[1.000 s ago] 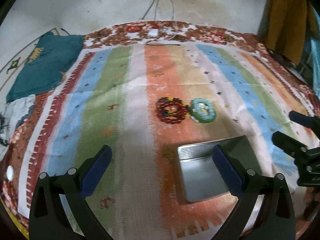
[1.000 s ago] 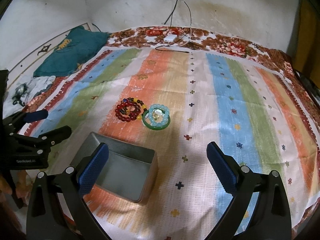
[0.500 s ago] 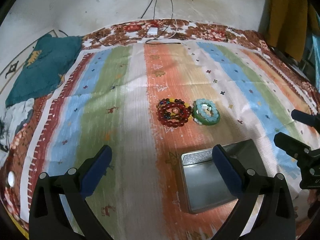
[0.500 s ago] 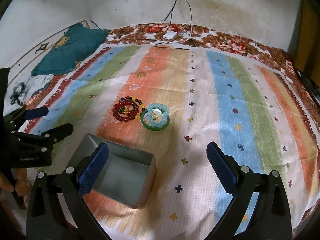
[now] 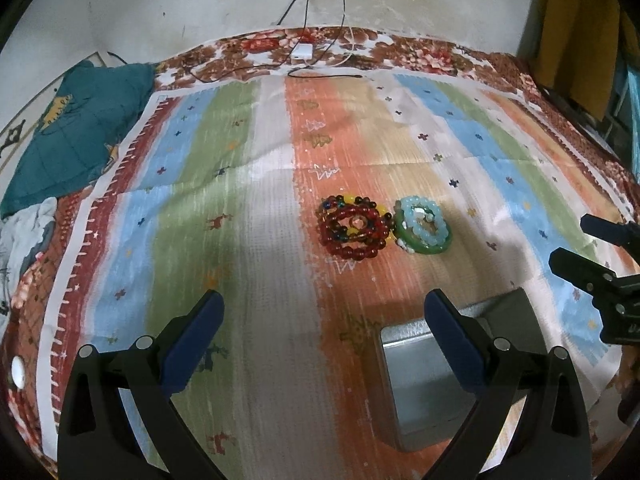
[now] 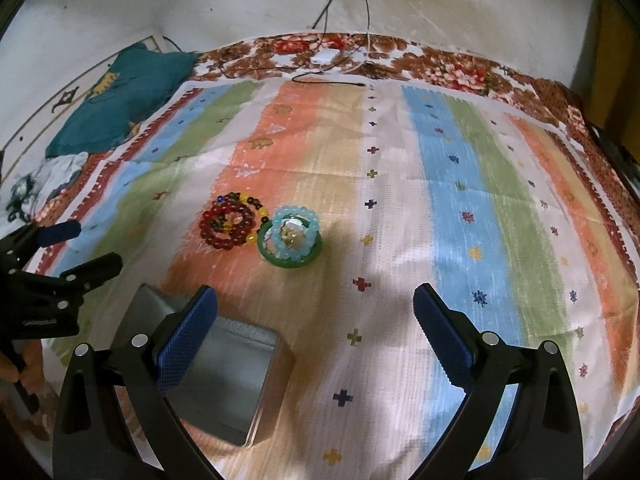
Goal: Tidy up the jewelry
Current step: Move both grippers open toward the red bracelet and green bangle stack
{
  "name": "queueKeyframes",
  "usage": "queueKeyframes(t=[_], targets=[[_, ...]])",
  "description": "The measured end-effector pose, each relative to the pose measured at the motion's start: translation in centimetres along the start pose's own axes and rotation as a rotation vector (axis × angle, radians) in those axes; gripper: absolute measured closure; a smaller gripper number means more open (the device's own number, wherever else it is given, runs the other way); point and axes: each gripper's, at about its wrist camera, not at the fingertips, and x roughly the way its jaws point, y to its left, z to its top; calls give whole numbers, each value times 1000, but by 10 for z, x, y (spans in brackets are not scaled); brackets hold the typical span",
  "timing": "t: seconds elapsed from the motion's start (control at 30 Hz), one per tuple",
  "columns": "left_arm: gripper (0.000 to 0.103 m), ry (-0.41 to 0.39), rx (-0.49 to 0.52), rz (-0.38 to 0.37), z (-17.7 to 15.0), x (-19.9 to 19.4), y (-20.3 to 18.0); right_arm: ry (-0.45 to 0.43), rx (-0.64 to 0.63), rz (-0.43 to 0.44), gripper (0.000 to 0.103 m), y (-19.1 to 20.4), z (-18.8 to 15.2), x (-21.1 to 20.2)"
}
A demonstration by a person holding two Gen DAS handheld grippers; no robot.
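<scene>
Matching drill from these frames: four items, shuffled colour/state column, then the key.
Items:
1. red beads
2. bangle
3. tin
4. pillow

Descriptions:
A. teal, at the far left corner of the bed
B. open and empty, grey metal, nearest the cameras
C. green ring with pale blue beads lying on it
D. dark red coil, left of the other jewelry

Pairs: 1-D, 2-C, 3-B, 4-A

Both the left gripper and right gripper are open and hold nothing.
</scene>
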Motion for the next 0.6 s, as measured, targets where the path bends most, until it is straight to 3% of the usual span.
queueKeyframes(t=[0.6], targets=[[9,80,-6,-44,16,51,0,48,-8,19,4,-4,16,37]])
